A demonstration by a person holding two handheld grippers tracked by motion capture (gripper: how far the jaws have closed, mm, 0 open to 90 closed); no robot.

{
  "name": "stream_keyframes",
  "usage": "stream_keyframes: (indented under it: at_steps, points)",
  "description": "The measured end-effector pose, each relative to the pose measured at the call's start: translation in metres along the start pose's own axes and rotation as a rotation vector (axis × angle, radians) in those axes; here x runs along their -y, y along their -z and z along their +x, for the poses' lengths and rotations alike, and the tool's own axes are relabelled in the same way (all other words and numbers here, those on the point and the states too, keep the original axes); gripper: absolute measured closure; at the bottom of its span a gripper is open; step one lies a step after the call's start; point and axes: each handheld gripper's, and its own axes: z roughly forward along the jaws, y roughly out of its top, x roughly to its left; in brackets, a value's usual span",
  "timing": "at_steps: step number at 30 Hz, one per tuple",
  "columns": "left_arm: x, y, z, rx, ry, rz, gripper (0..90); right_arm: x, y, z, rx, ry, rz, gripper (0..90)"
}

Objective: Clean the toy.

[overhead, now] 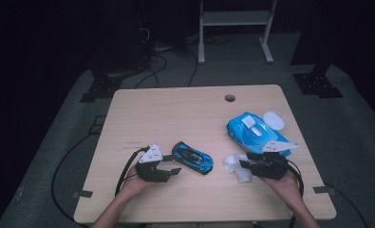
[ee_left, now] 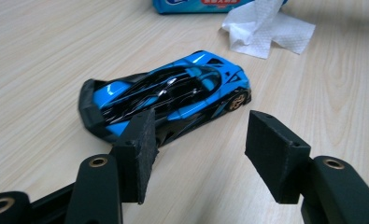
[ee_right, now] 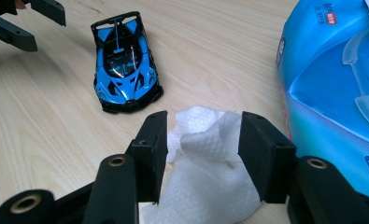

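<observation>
A blue and black toy car (overhead: pixel 192 158) stands on the wooden table (overhead: pixel 175 114), near the front middle. My left gripper (overhead: pixel 172 165) sits just left of the car, open, its jaws level with the car's tail (ee_left: pixel 173 95) and nothing pressed between them (ee_left: pixel 198 140). A crumpled white wipe (overhead: pixel 236 167) lies on the table right of the car. My right gripper (overhead: pixel 246 160) is over that wipe (ee_right: pixel 205 158), open, one jaw on either side of it (ee_right: pixel 203 140). In the right gripper view the car (ee_right: pixel 124 65) points toward the camera.
A blue pack of wet wipes (overhead: pixel 254 133) lies behind my right gripper, its flap lifted, with a round white lid (overhead: pixel 274 119) by it. A cable hole (overhead: pixel 229 98) is at the table's far edge. Cables trail from both grippers off the front edge.
</observation>
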Motion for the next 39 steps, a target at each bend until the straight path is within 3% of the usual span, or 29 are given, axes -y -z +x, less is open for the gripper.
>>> stream_keyframes:
  at_steps: [26, 39]
  points:
    - [0.027, 0.032, 0.012, -0.093, 0.048, 0.001, 37.0, 0.005, 0.001, -0.001, 0.001, -0.008, -0.006, 46.6]
    - [0.037, 0.044, 0.017, -0.15, 0.081, -0.01, 29.3, 0.014, 0.001, -0.003, 0.001, -0.033, -0.018, 42.7]
